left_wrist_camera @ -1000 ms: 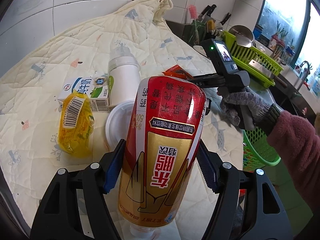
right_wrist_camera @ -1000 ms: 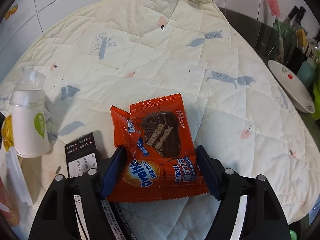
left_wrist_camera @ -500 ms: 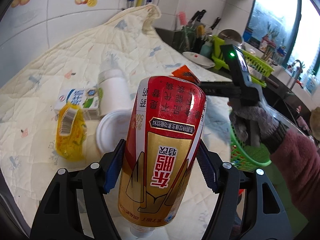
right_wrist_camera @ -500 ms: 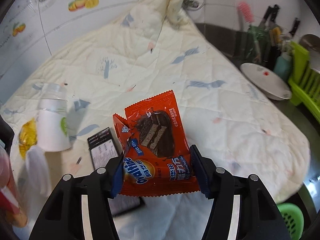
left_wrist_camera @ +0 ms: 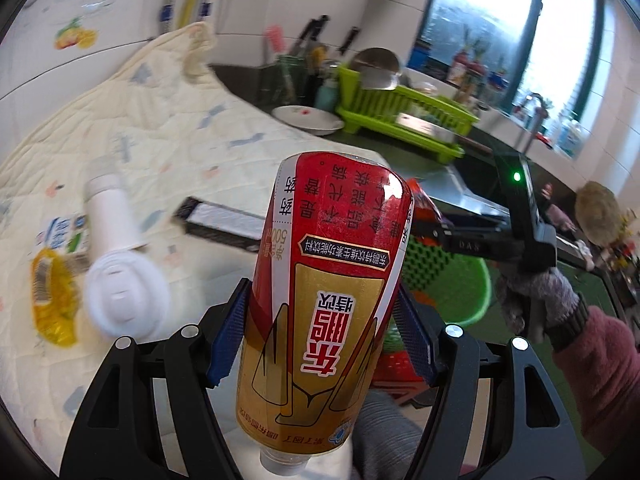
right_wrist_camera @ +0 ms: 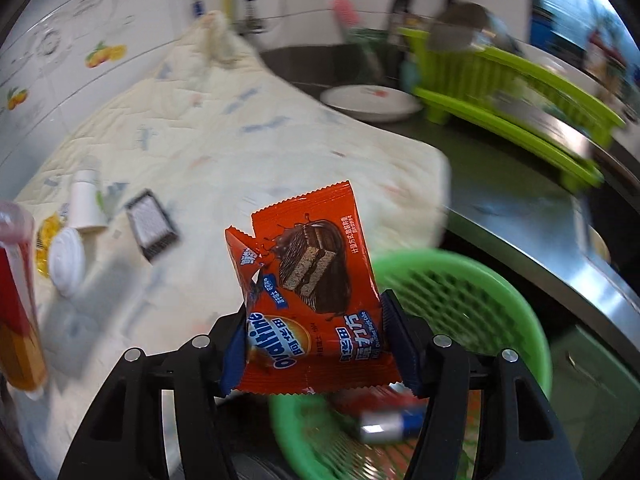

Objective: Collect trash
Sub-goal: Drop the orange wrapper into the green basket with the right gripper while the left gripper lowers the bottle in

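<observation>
My left gripper [left_wrist_camera: 320, 332] is clamped around a red-and-gold bottle [left_wrist_camera: 324, 300], held cap toward the camera, off the quilted cloth [left_wrist_camera: 168, 136] near its right edge. My right gripper [right_wrist_camera: 316, 344] pinches an orange Ovaltine wrapper [right_wrist_camera: 308, 292] upright above the green basket [right_wrist_camera: 460, 300], which sits just past the cloth's right edge. A white cup [left_wrist_camera: 110, 220], white lid [left_wrist_camera: 124, 300], yellow wrapper [left_wrist_camera: 50, 304] and black box [left_wrist_camera: 224, 220] lie toward the cloth's left side.

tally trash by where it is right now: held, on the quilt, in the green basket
Held: 2 (red-gold bottle in left tool, orange Ovaltine wrapper in right tool)
On quilt: 5 (white bottle, white lid, yellow wrapper, milk carton, black packet)
In green basket: at least 1 (can); the rest blurred
Total: 8
</observation>
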